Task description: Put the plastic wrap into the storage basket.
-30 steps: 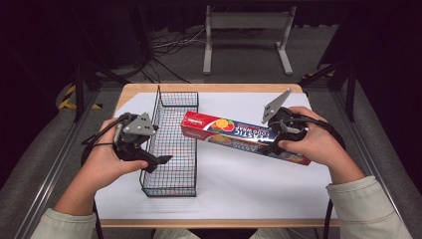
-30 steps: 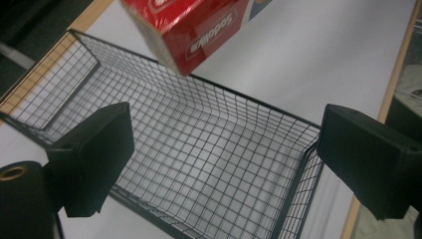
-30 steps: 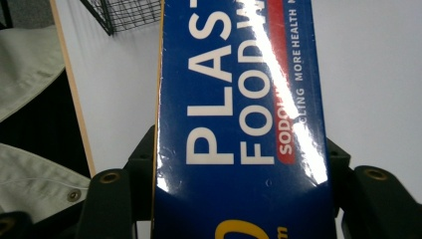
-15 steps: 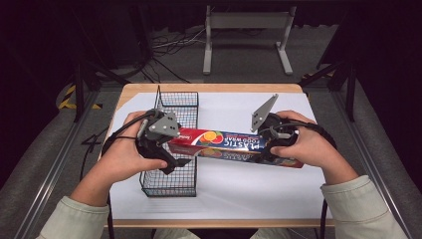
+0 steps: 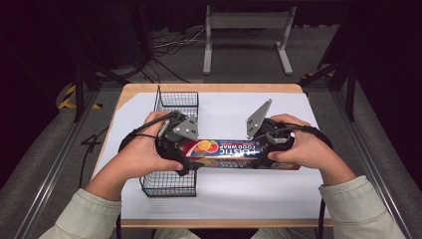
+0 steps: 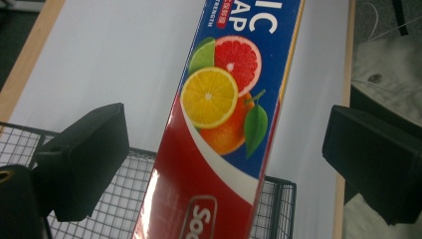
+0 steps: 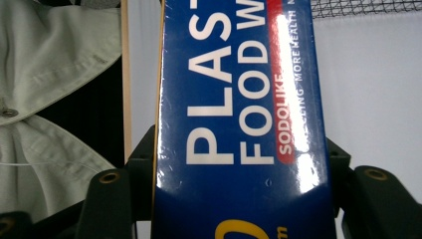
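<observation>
Right gripper (image 5: 263,158) clamps the food wrap box (image 5: 234,152) to steady it over the wire basket (image 5: 166,185) — left gripper (image 5: 185,158) spreads wide around its near-left end, not pressing.

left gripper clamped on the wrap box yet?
No: in the left gripper view the left gripper stands open, both pads clear of the wrap box that lies between them.

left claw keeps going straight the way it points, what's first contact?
Likely the food wrap box: it lies between the open left claw pads, not touching. Past it is the wire basket rim; depth unclear.
</observation>
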Tool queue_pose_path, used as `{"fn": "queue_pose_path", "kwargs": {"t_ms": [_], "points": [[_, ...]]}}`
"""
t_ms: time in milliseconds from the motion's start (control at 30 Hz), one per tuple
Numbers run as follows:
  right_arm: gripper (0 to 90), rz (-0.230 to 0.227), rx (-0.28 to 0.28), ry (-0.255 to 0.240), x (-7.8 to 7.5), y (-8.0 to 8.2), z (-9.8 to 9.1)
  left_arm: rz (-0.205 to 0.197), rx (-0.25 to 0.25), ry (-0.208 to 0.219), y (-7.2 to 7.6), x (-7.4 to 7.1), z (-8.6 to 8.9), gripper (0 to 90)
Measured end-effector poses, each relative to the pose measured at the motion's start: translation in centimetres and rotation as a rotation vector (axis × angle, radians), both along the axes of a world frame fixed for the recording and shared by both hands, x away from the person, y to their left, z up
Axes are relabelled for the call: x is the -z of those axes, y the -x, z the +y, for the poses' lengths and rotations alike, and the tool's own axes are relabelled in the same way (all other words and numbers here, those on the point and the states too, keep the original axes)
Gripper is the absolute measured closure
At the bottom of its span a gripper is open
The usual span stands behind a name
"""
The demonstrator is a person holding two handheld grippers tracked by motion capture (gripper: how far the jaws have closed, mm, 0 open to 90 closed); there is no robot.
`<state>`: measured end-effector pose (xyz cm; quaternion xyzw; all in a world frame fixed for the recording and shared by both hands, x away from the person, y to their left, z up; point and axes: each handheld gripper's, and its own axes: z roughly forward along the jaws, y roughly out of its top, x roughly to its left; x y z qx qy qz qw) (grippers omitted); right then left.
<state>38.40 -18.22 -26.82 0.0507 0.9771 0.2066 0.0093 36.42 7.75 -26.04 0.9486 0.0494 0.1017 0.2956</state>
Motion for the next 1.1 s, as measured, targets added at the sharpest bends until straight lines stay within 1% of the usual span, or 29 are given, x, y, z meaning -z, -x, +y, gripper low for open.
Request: {"fn": "queue_pose_path", "kwargs": {"t_ms": [167, 233, 367, 433, 500, 567, 600, 633, 700, 733, 767, 800, 867, 933, 967, 1033, 1067, 1100], "points": [[39.8, 0.004, -0.031, -0.002, 0.0, 0.3, 0.5, 0.028, 0.027, -0.039, -0.1, 0.5, -0.9, 5.4], [39.8, -0.001, -0.041, -0.005, 0.0, 0.3, 0.7, 0.033, 0.034, -0.063, -0.1, 0.8, -1.3, 5.4], [39.8, -0.003, -0.062, -0.012, -0.1, 0.3, 0.9, 0.045, 0.05, -0.085, -0.3, 1.2, -1.7, 5.4], [39.8, -0.007, -0.064, -0.011, -0.1, 0.3, 0.9, 0.05, 0.048, -0.088, -0.3, 1.2, -1.8, 5.5], [39.8, -0.008, -0.075, -0.018, -0.1, 0.4, 1.1, 0.059, 0.051, -0.099, -0.4, 1.4, -2.0, 5.6], [39.8, -0.009, -0.079, -0.016, -0.2, 0.5, 1.1, 0.065, 0.059, -0.126, -0.5, 1.7, -2.2, 6.2], [39.8, -0.008, -0.084, -0.016, -0.2, 0.6, 1.2, 0.064, 0.068, -0.144, -0.5, 1.8, -2.4, 6.4], [39.8, -0.011, -0.086, -0.017, -0.2, 0.6, 1.2, 0.066, 0.068, -0.152, -0.5, 1.9, -2.5, 6.7], [39.8, -0.009, -0.086, -0.018, -0.3, 0.6, 1.2, 0.063, 0.073, -0.165, -0.5, 2.0, -2.6, 7.7], [39.8, -0.01, -0.087, -0.019, -0.3, 0.6, 1.2, 0.062, 0.068, -0.164, -0.5, 2.1, -2.7, 8.4], [39.8, -0.009, -0.088, -0.02, -0.3, 0.6, 1.2, 0.067, 0.077, -0.166, -0.6, 2.2, -2.8, 9.2], [39.8, -0.008, -0.09, -0.021, -0.2, 0.6, 1.2, 0.069, 0.068, -0.171, -0.5, 2.2, -2.8, 10.6], [39.8, -0.009, -0.097, -0.025, -0.2, 0.6, 1.3, 0.079, 0.077, -0.191, -0.6, 2.4, -2.9, 14.6], [39.8, -0.01, -0.106, -0.023, -0.2, 0.7, 1.3, 0.097, 0.095, -0.205, -0.6, 2.5, -3.0, 20.0], [39.8, -0.01, -0.106, -0.023, -0.2, 0.7, 1.3, 0.097, 0.095, -0.205, -0.6, 2.5, -3.0, 20.9], [39.8, -0.007, -0.114, -0.022, -0.1, 0.7, 1.4, 0.117, 0.104, -0.214, -0.6, 2.6, -3.1, 22.3], [39.7, -0.009, -0.121, -0.023, -0.1, 0.7, 1.5, 0.127, 0.111, -0.214, -0.6, 2.7, -3.1, 24.9], [39.7, -0.011, -0.127, -0.021, 0.0, 0.7, 1.6, 0.156, 0.133, -0.215, -0.5, 2.8, -3.2, 32.8]]}}
